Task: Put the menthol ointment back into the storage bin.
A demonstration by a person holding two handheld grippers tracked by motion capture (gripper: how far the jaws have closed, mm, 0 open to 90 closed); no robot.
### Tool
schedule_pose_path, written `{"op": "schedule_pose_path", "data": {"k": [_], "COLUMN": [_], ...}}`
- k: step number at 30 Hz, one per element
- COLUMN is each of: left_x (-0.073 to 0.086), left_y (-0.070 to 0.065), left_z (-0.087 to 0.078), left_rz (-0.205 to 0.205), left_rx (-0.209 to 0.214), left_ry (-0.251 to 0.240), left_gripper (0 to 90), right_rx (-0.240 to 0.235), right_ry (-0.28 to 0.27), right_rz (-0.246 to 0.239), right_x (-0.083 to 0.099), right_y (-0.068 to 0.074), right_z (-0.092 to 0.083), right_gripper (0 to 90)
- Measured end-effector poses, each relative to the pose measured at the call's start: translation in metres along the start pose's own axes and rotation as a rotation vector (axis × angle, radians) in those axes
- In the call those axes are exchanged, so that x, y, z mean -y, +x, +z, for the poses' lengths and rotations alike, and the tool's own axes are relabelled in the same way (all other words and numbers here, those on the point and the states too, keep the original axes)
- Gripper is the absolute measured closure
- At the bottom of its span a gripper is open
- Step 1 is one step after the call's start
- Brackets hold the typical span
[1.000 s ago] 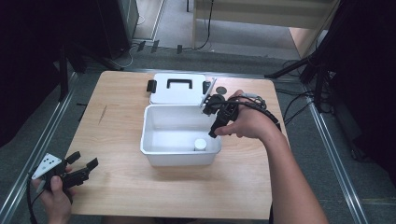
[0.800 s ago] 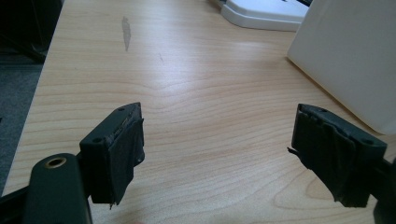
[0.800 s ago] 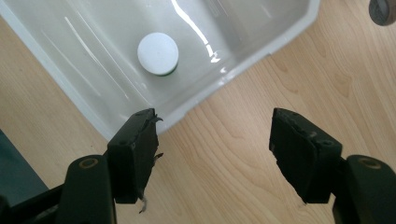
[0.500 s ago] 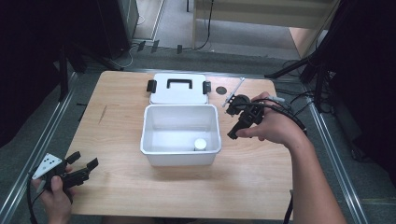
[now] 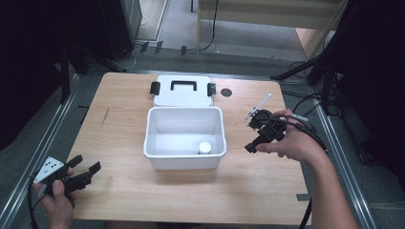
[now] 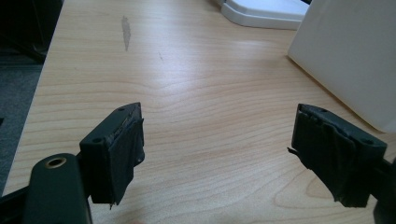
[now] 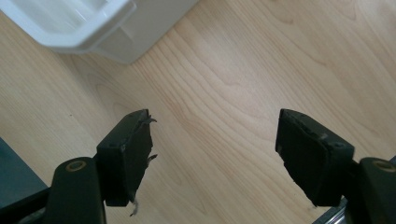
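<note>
High view: your wooden surface [image 5: 119,119] carries a white bin [image 5: 184,137] at its centre, its lid [image 5: 181,90] by the far edge. Your right gripper [image 5: 252,135], jaws just opening and empty, hovers near the right edge; your left gripper [image 5: 82,168] gapes at the near-left corner.

The desk [image 5: 124,191] is pale wood with a fine wavy grain and one short grey scuff [image 6: 125,31] near its left edge. On it stand a plain white box [image 5: 184,160] holding a small white round thing [image 5: 205,147], and a white lid [image 5: 184,98] with a black handle and black clasps, beside a small dark round spot [image 5: 226,92]. The left tool [image 5: 85,172] is black with a pale grey plate dotted black; the right tool [image 5: 253,136] is black too, with frayed black pads [image 7: 130,158] and brassy rivets.
</note>
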State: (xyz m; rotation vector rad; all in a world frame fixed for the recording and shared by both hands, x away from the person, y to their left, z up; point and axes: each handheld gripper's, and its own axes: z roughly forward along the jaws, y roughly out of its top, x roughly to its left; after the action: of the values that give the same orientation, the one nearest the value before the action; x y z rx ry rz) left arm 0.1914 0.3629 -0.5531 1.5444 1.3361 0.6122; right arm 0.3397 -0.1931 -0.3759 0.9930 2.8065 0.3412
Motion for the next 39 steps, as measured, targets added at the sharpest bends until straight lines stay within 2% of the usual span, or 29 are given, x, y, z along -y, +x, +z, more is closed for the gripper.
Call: {"op": "schedule_pose_path", "data": {"k": [14, 20, 23, 25, 26, 28, 29, 30, 33, 34, 35, 39], "left_x": [0.0, 0.0, 0.0, 0.0, 0.0, 0.0, 0.0, 0.0, 0.0, 0.0, 0.0, 0.0], "left_y": [0.0, 0.0, 0.0, 0.0, 0.0, 0.0, 0.0, 0.0, 0.0, 0.0, 0.0, -0.001], "left_z": [0.0, 0.0, 0.0, 0.0, 0.0, 0.0, 0.0, 0.0, 0.0, 0.0, 0.0, 0.0], "left_rz": [0.004, 0.009, 0.008, 0.008, 0.008, 0.007, 0.007, 0.007, 0.009, 0.009, 0.01, 0.005], "left_rx": [0.0, 0.002, 0.0, 0.001, 0.002, 0.004, 0.004, 0.004, 0.002, 0.002, 0.002, 0.001], "left_ry": [0.0, 0.005, 0.006, 0.006, 0.007, 0.006, 0.006, 0.006, 0.009, 0.009, 0.009, 0.006], "left_gripper": [17.9, 17.9, 17.9, 17.8, 17.9, 17.9, 17.8, 17.9, 17.8, 17.8, 17.8, 17.8], "right_rx": [-0.009, 0.008, 0.049, 0.062, 0.094, 0.109, 0.109, 0.114, 0.129, 0.129, 0.133, 0.145], "right_ry": [-0.017, -0.037, -0.051, -0.052, -0.077, -0.105, -0.105, -0.138, -0.199, -0.199, -0.237, -0.297], "right_rz": [0.088, 0.126, 0.174, 0.188, 0.194, 0.207, 0.207, 0.239, 0.272, 0.272, 0.287, 0.31], "right_x": [0.05, 0.068, 0.081, 0.085, 0.091, 0.098, 0.098, 0.104, 0.113, 0.113, 0.12, 0.135], "right_y": [-0.01, -0.012, -0.012, -0.012, -0.01, -0.009, -0.009, -0.009, -0.009, -0.009, -0.008, -0.005], "right_z": [0.026, 0.035, 0.042, 0.043, 0.046, 0.048, 0.048, 0.049, 0.052, 0.052, 0.056, 0.064], "right_gripper": [25.1, 20.8, 13.2, 13.4, 12.9, 10.4, 10.4, 8.6, 7.9, 7.9, 6.1, 5.1]}}
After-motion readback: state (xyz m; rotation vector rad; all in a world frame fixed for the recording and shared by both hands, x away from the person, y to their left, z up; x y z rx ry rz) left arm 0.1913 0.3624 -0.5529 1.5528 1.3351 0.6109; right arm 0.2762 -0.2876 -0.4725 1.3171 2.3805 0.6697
